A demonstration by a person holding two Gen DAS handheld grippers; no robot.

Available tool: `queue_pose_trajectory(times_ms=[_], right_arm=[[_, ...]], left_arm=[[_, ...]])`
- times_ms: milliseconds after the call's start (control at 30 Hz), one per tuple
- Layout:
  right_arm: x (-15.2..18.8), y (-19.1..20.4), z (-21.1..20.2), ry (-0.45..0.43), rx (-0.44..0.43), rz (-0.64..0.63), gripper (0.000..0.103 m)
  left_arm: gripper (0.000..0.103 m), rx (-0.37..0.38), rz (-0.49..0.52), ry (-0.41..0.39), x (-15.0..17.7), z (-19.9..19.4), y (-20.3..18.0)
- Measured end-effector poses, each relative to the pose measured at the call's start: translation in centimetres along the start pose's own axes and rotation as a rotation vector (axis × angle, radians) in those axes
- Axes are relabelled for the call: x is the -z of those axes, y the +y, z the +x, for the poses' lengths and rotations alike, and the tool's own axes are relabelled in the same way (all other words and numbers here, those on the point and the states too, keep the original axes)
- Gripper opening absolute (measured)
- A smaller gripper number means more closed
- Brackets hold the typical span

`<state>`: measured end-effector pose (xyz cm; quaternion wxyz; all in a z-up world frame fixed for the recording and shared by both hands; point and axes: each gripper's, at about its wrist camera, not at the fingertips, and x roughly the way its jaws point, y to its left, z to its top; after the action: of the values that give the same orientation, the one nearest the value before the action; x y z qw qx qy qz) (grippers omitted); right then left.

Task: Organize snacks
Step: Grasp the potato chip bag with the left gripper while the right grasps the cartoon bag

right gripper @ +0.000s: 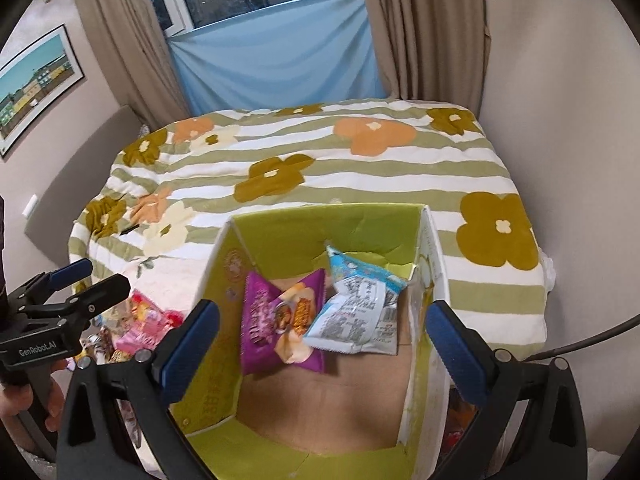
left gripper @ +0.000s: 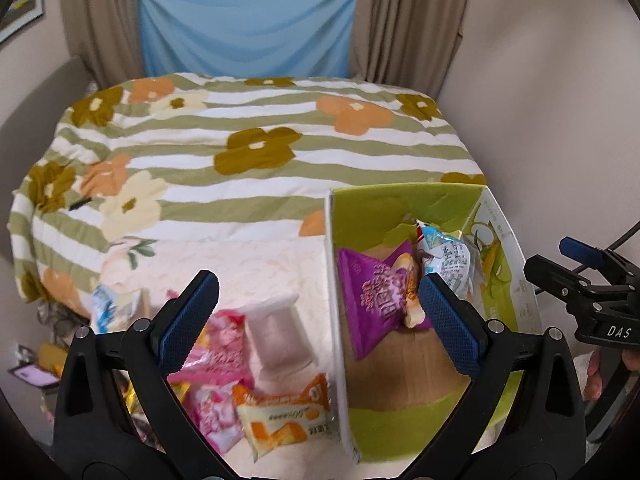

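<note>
- Left gripper (left gripper: 318,314): jaws spread wide, nothing between the blue pads; it hangs above the left wall of the box, with the loose snacks below on its left side.
- Right gripper (right gripper: 322,340): jaws wide apart, nothing held; it hovers over the open box and looks straight down into it.
- Green cardboard box (right gripper: 280,240): open at the top, sits on the bed at its near right part; brown floor shows inside.
- Purple snack bag (right gripper: 280,316): lies flat on the box floor, towards the far left of the inside.
- Pale blue and white packet (right gripper: 356,312): inside the box, just right of the purple bag and overlapping its edge, tilted.
- Outside the box, left of its white wall, a loose pile on the pale sheet: orange and white packet (left gripper: 286,420) touching the wall's foot, pink packets (left gripper: 222,354) beside it, a pinkish-grey pouch (left gripper: 276,338) blurred, standing upright or nearly so.
- Striped flowered quilt (left gripper: 256,148) covers the bed beyond the box.
- Blue cloth (right gripper: 276,68) hangs across the window between beige curtains (right gripper: 424,28).
</note>
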<state>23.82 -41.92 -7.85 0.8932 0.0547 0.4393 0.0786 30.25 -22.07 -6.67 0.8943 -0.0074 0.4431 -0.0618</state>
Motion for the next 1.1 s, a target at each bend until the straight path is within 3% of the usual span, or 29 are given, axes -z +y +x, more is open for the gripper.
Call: queue_pose_trajectory(times_ms=[267, 433, 667, 867, 1100], right_arm=[[1.4, 3.6, -2.8, -0.038, -0.051, -0.056, 0.103], [3.5, 7.8, -4.2, -0.055, -0.095, -0.087, 0.103], [7.5, 15.0, -5.2, -0.077, -0.130, -0.061, 0.103], [11.1, 21.4, -4.4, -0.060, -0.128, -0.052, 0.103], [15.6, 26.7, -2.4, -0.012, -0.151, -0.007, 0.103]], left_arm=[[0.100, -0.053, -0.032, -0.033, 4.0, -5.4, 3.2], [0.100, -0.065, -0.068, -0.051, 7.1, -8.5, 7.9], [0.100, -0.096, -0.117, -0.045, 11.8, -12.1, 17.1], [0.100, -0.095, -0.148, 0.000, 16.3, -13.1, 24.7], [0.100, -0.055, -0.117, 0.104, 21.4, -11.2, 29.7]])
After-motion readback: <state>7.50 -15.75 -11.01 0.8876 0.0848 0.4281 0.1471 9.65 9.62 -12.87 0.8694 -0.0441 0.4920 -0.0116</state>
